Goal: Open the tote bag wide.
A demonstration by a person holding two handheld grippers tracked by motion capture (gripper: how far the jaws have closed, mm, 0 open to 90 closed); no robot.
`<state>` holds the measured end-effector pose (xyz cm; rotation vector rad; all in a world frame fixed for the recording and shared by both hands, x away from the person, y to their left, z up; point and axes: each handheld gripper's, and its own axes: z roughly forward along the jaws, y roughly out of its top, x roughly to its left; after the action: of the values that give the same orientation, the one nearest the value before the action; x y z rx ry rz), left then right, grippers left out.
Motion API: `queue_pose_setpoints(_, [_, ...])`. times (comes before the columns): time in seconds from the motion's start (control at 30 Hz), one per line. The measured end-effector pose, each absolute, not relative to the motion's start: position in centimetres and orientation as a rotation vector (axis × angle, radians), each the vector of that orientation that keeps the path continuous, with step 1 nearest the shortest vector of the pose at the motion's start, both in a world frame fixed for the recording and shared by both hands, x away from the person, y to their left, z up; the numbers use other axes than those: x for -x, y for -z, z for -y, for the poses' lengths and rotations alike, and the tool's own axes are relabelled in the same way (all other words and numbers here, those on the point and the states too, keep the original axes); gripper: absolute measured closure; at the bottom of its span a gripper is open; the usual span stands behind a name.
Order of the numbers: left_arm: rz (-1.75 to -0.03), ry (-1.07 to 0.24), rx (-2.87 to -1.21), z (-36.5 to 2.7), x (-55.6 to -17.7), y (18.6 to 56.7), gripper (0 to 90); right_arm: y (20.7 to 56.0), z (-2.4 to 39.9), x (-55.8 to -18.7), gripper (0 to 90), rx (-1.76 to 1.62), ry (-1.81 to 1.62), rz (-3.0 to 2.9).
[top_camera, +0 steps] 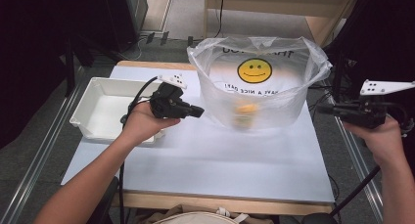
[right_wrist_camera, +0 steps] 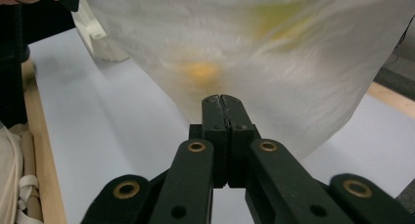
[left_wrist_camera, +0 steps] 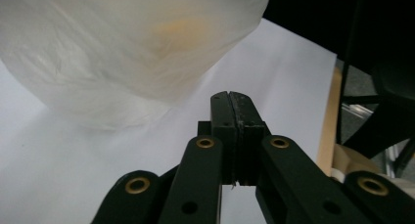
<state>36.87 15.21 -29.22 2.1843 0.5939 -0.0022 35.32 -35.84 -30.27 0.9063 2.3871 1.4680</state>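
Observation:
A translucent plastic bag (top_camera: 259, 82) with a yellow smiley face stands open at the back middle of the table, with an orange-yellow thing (top_camera: 244, 109) blurred inside it. My left gripper (top_camera: 198, 111) hovers just left of the bag, pointing at it, jaws pressed together with nothing between them. In the left gripper view my left gripper (left_wrist_camera: 229, 96) is shut below the bag (left_wrist_camera: 127, 43). My right gripper (top_camera: 320, 108) is held off the bag's right side, also shut and empty. The right gripper view has my right gripper (right_wrist_camera: 220, 98) closed in front of the bag (right_wrist_camera: 254, 48).
A white rectangular tray (top_camera: 105, 109) sits at the table's left side, under the left hand. The white tabletop (top_camera: 220, 160) has a wooden front edge. A cream bag (top_camera: 200, 216) lies at the near edge. Dark stands flank the table.

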Motion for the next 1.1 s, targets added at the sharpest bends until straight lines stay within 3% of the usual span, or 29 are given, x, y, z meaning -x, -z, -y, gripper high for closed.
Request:
queue_pose_setpoints(0.6, [-0.501, -0.136, -2.16, -14.5, -40.3, 19.3, 90.0, 19.9, 34.3, -40.0, 90.0, -0.74, -1.451, -2.385])
queue_pose_setpoints(1.1, [-0.523, -0.212, -2.209, -8.6, -46.6, 14.9, 90.0, 15.8, 28.4, -45.9, 90.0, -0.673, -1.381, -2.436])
